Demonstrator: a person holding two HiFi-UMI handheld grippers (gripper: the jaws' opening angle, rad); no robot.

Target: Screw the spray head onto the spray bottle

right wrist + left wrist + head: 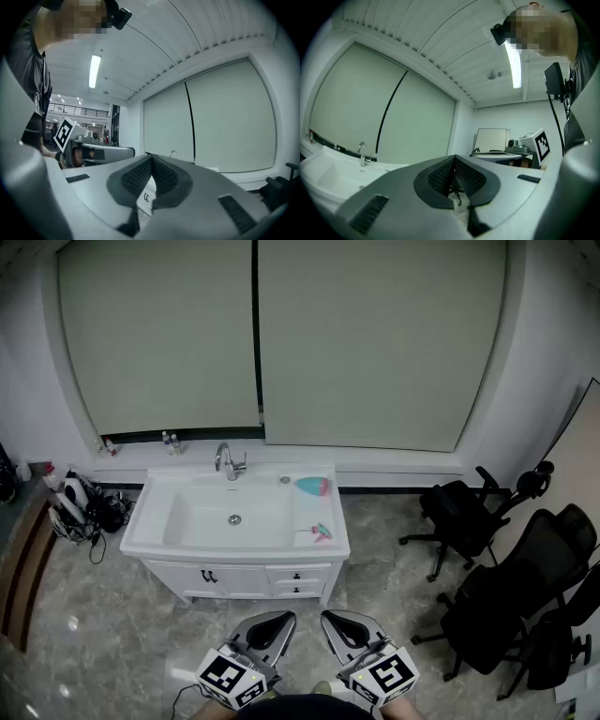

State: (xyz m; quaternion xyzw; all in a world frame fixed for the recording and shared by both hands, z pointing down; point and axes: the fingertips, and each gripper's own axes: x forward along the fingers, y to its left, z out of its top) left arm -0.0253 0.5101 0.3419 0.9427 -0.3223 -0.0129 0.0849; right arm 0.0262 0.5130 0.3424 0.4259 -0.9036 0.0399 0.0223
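Sink unit (239, 549) sits well ahead; left gripper (274, 622) and right gripper (339, 622) are closed and empty, so nothing looks started, and next comes walking up to the likely spray bottle (312, 486) and spray head (321, 532).

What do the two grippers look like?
The left gripper and the right gripper have smooth grey shells with black dimpled pads. Each carries a white cube with black square markers. The person wears a dark top.

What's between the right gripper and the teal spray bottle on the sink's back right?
Head view: bare grey marbled floor, then the white vanity's drawer front, then a small pink-and-teal piece on the vanity top's right edge.
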